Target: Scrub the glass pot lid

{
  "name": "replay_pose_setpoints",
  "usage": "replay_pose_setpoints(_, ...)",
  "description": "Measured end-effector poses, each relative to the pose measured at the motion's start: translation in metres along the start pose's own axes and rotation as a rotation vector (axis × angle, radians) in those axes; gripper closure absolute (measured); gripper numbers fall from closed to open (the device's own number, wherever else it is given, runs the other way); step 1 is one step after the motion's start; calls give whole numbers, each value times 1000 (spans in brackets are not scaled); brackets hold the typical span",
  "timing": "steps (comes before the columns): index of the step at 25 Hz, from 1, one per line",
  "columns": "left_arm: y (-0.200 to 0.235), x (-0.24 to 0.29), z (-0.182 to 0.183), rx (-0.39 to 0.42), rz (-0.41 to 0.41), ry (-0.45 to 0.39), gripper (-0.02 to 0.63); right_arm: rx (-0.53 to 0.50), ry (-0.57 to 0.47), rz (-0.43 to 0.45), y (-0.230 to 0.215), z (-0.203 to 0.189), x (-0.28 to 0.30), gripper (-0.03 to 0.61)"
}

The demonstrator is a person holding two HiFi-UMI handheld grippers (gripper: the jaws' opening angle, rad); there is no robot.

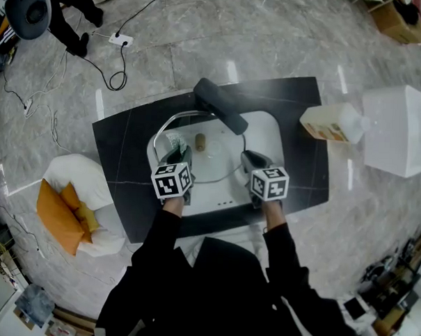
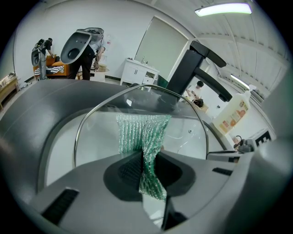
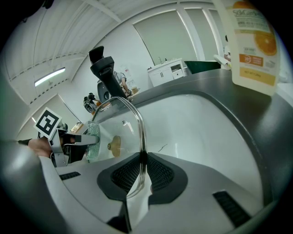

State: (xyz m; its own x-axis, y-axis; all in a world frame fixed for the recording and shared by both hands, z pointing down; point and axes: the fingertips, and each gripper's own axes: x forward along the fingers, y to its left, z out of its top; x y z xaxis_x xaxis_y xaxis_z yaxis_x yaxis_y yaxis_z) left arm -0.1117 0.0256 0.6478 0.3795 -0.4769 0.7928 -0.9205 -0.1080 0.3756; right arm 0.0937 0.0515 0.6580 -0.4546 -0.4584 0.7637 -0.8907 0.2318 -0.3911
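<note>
One glass lid (image 3: 120, 132), rim in right gripper (image 3: 143, 160), scourer (image 2: 143, 137) perhaps against it.

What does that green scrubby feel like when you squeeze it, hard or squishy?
Probably squishy: the scrubby is pinched thin between the left tool's jaws and fans out above them. Its shiny open mesh suggests it is light. Pushed on the lid, it would likely bend and flop rather than stay stiff.

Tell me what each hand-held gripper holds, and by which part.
The left hand-held gripper pinches the green mesh scourer near its middle. The right hand-held gripper clamps the glass pot lid by its metal rim.
</note>
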Motion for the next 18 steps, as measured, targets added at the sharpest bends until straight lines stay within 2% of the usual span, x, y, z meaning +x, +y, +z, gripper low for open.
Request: replay_pose_setpoints(18, -18, 8, -1, 27, -29, 12, 552, -2, -6, 0, 1, 1, -1, 531)
